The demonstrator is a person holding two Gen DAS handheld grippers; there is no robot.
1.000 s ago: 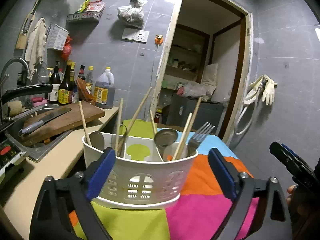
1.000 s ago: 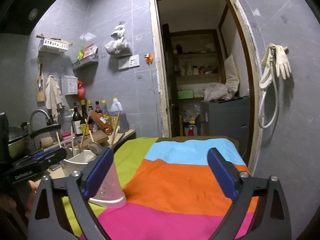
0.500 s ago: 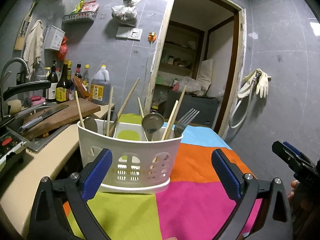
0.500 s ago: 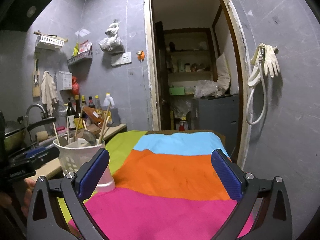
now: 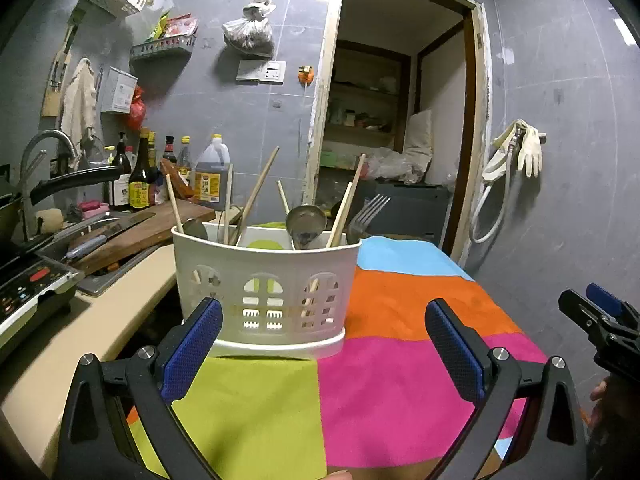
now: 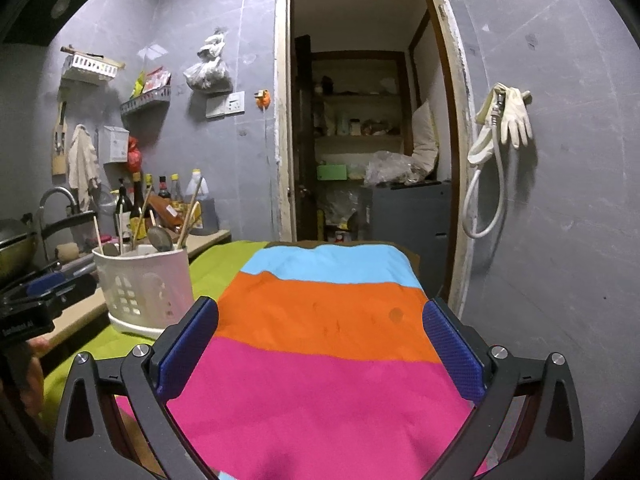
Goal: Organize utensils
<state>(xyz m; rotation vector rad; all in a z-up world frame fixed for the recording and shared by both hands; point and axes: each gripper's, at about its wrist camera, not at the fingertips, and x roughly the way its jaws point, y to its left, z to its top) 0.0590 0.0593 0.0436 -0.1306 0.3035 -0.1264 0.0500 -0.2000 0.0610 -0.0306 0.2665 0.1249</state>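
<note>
A white plastic utensil caddy (image 5: 264, 292) stands on the striped cloth (image 5: 400, 360). It holds several wooden chopsticks (image 5: 256, 194), a metal spoon (image 5: 306, 222) and a fork (image 5: 368, 210). My left gripper (image 5: 320, 344) is open and empty, a short way in front of the caddy. My right gripper (image 6: 318, 344) is open and empty over the pink and orange stripes (image 6: 320, 360); the caddy (image 6: 146, 288) stands to its left. The right gripper also shows at the right edge of the left wrist view (image 5: 600, 320).
A counter on the left carries a wooden cutting board with a knife (image 5: 132, 232), a sink with a tap (image 5: 44, 148), and bottles (image 5: 140, 176) against the wall. An open doorway (image 6: 360, 140) lies behind the table. A hose and gloves (image 6: 504, 128) hang on the right wall.
Both grippers have drawn back from the caddy and the table. The left gripper, which stood around the caddy, is now clear of it. The caddy stays in place.
</note>
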